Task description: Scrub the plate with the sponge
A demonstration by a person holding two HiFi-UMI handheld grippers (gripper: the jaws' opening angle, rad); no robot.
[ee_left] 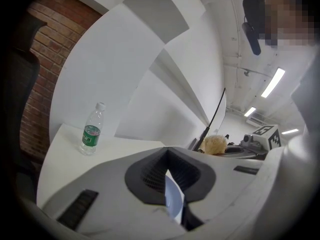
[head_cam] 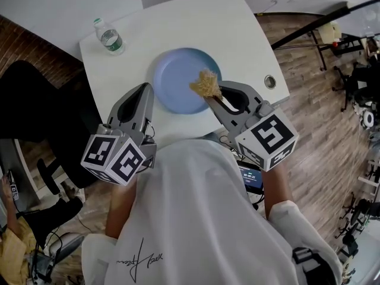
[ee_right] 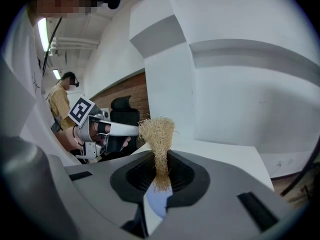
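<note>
Sponge [head_cam: 206, 83] clamped in right gripper [head_cam: 212, 97] jaws, over plate [head_cam: 178, 76]; left gripper [head_cam: 146, 89] closed.

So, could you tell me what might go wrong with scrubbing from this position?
1. The plate lies loose on the smooth white table. The left gripper, jaws nearly together, sits at its left rim without clearly holding it, so scrubbing could push the plate away.
2. The right gripper pinches the sponge only by a thin end. Pressure might fold it or pull it out.
</note>
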